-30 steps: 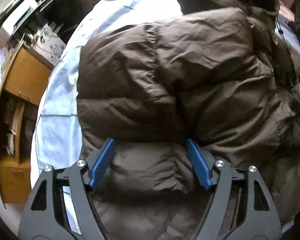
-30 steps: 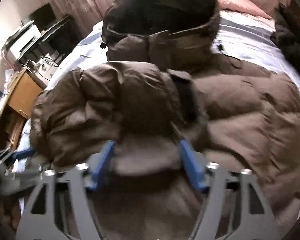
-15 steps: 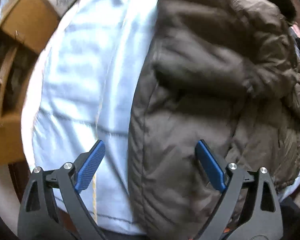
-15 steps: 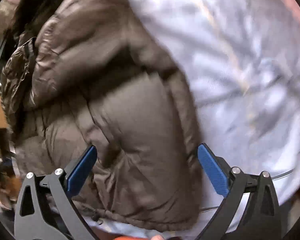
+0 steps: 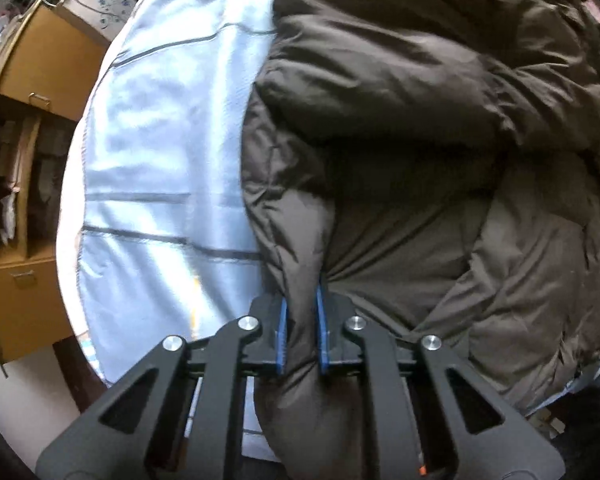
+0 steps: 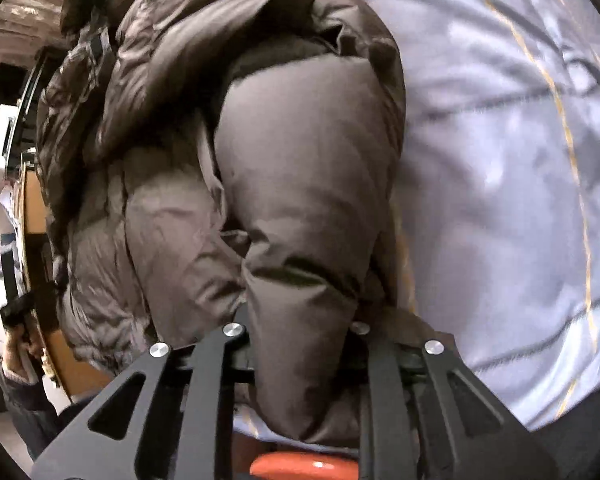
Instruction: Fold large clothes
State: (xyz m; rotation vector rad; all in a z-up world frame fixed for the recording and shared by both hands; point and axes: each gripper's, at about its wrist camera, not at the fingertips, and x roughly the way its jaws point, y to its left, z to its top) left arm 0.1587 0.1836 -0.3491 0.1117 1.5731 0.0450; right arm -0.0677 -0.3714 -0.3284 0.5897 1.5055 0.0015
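Here both grippers (left (image 5: pixel 302 330), right (image 6: pixel 300 344)) pinch the jacket (image 5: pixel 420 120).

Brown puffer jacket (image 5: pixel 400 128): quilted, bulky, bunched in folds, fills centre and right of left wrist frame, centre-left of right wrist frame (image 6: pixel 284 184). Lower edge pinched at bottom centre.

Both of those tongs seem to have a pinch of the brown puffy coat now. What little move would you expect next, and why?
Probably lift both tongs together and carry the hem up over the coat. The left tongs are shut on a fold of the brown coat, the right tongs grip its other edge, and it lies on the pale bedspread, sleeves already folded in.
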